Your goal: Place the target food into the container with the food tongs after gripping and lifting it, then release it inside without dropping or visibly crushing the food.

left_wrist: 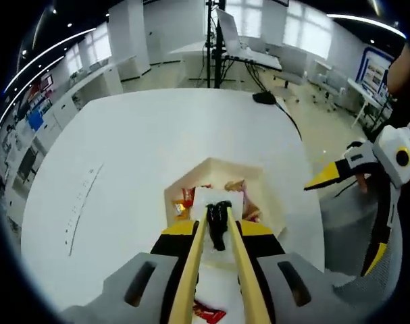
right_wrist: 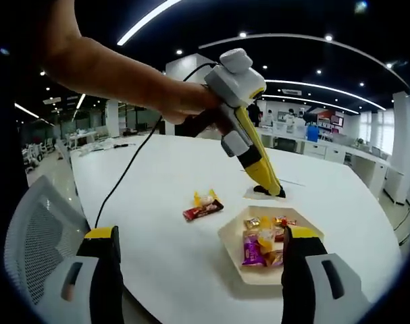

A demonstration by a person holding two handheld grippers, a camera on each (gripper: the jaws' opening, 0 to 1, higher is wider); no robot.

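We keep the left claw (left_wrist: pixel 218 226), pinching the yellow tongs (left_wrist: pixel 219 270), poised over a white packet (right_wrist: pixel 257 193) just beyond the candy tray (right_wrist: pixel 233 250), while the right claw (right_wrist: pixel 201 270) waits spread alongside.

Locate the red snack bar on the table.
In the right gripper view, the red snack bar lies on the white table, apart from the tray, to its left, beside a yellow candy.
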